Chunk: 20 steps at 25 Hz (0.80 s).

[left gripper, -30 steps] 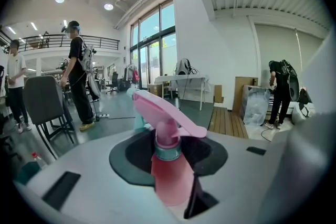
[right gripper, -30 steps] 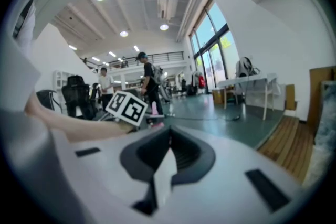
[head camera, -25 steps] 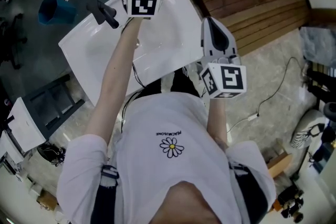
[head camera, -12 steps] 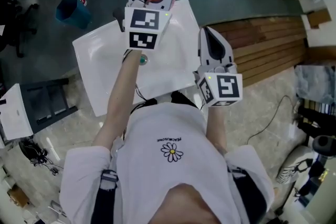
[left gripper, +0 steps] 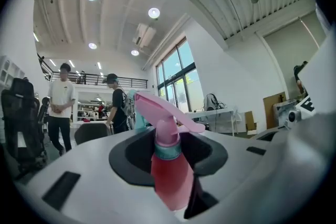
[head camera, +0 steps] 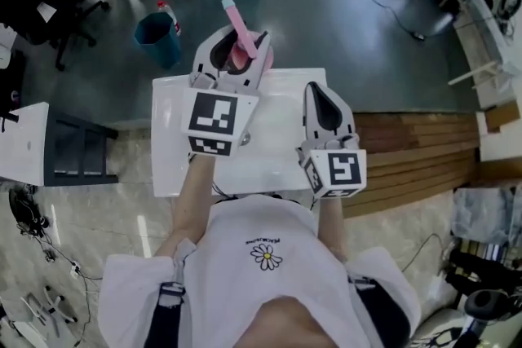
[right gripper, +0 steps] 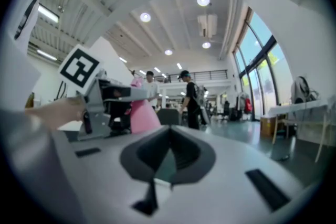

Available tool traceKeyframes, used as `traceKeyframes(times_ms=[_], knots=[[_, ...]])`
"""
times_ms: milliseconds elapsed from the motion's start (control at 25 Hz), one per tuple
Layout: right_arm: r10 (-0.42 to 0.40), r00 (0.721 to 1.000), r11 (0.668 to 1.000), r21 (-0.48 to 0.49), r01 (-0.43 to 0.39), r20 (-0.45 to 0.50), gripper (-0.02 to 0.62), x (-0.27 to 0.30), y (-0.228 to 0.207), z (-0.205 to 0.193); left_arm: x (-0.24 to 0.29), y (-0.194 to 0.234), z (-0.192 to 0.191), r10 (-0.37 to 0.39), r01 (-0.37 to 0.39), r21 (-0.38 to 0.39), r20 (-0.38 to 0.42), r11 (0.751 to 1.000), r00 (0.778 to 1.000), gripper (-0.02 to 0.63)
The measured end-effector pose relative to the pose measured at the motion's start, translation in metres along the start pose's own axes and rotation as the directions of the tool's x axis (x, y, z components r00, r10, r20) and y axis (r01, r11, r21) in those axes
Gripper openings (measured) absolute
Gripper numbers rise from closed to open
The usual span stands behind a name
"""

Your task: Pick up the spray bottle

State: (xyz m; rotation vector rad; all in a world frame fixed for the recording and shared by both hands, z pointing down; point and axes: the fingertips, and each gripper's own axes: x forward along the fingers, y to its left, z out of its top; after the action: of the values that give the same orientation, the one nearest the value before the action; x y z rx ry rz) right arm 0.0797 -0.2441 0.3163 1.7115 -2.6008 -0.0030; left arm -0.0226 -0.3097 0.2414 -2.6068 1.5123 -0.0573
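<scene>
Our left gripper (head camera: 237, 43) pinches the red plastic spray bottle (left gripper: 169, 174) with pink trigger above the white desk (head camera: 281, 152). Our right gripper (head camera: 319, 92) is pressed together, empty. If that smooth body slips, we risk dropping it.

My head camera looks steeply down past my chest onto the flat white worktop (head camera: 167, 167), my left gripper (head camera: 239, 42) and right gripper (head camera: 316, 94). Each gripper's camera sits close behind its jaws, facing level into the hall. All three views share the red plastic spray bottle with pink trigger (head camera: 237, 22).
</scene>
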Motion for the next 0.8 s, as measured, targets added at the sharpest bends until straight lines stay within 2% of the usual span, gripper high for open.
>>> traceKeyframes(times_ms=[240,480,680,800], knots=[[0.100,0.994,0.995,-0.024,-0.099,0.036,0.029,0.020,0.036,0.016,-0.057,0.033,0.016,0.137,-0.137,0.018,0.044,0.990,0.990,0.156],[0.183,0.981,0.982,-0.061,-0.180,0.060,0.029,0.037,0.069,0.024,-0.115,0.058,0.017,0.280,-0.279,-0.025,0.106,0.960,0.954,0.156],[0.221,0.973,0.974,-0.074,-0.216,0.067,0.029,0.045,0.086,0.029,-0.144,0.072,0.010,0.349,-0.345,-0.053,0.131,0.937,0.928,0.156],[0.215,0.974,0.974,-0.090,-0.209,0.070,0.029,0.046,0.091,0.028,-0.155,0.081,0.005,0.373,-0.370,-0.051,0.127,0.928,0.919,0.156]])
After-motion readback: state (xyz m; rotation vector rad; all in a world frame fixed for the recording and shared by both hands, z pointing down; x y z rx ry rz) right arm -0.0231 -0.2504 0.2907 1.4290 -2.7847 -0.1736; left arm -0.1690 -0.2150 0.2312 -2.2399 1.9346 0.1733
